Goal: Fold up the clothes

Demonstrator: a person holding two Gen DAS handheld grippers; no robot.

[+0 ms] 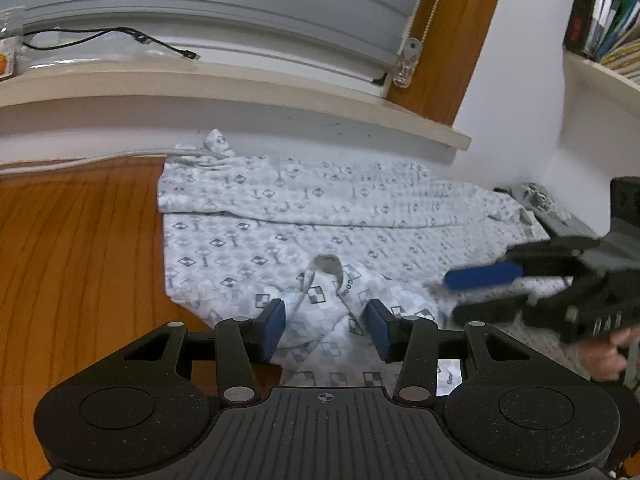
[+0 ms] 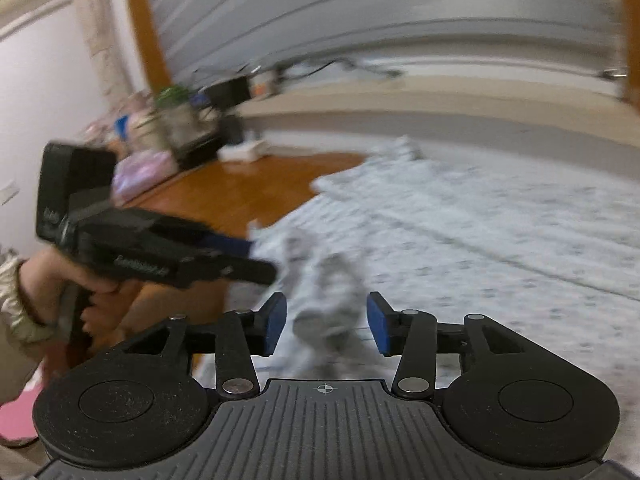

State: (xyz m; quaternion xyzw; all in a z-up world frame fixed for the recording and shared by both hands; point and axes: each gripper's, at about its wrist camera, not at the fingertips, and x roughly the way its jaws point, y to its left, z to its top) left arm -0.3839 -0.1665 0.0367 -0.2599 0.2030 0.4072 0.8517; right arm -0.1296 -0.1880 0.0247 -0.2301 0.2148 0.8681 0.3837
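Observation:
A white garment (image 1: pixel 304 224) with a grey checker print lies spread on the wooden table (image 1: pixel 80 248), its far edge folded over. A raised fold of the cloth (image 1: pixel 326 280) stands between my left gripper's (image 1: pixel 326 328) blue pads, which are wide apart and do not touch it. My right gripper (image 1: pixel 476 294) comes in from the right, low over the cloth, its fingers apart. The right wrist view is blurred: the right gripper (image 2: pixel 326 322) is open around a bunched ridge of the garment (image 2: pixel 332 280), and the left gripper (image 2: pixel 260 258) is held in a hand at the left.
Behind the table runs a window ledge (image 1: pixel 240 88) with a black cable (image 1: pixel 120 36), a jar (image 1: pixel 10 44) and grey blinds above. A shelf of books (image 1: pixel 608 12) stands at the right. Cluttered containers (image 2: pixel 172 120) crowd the table's far left end.

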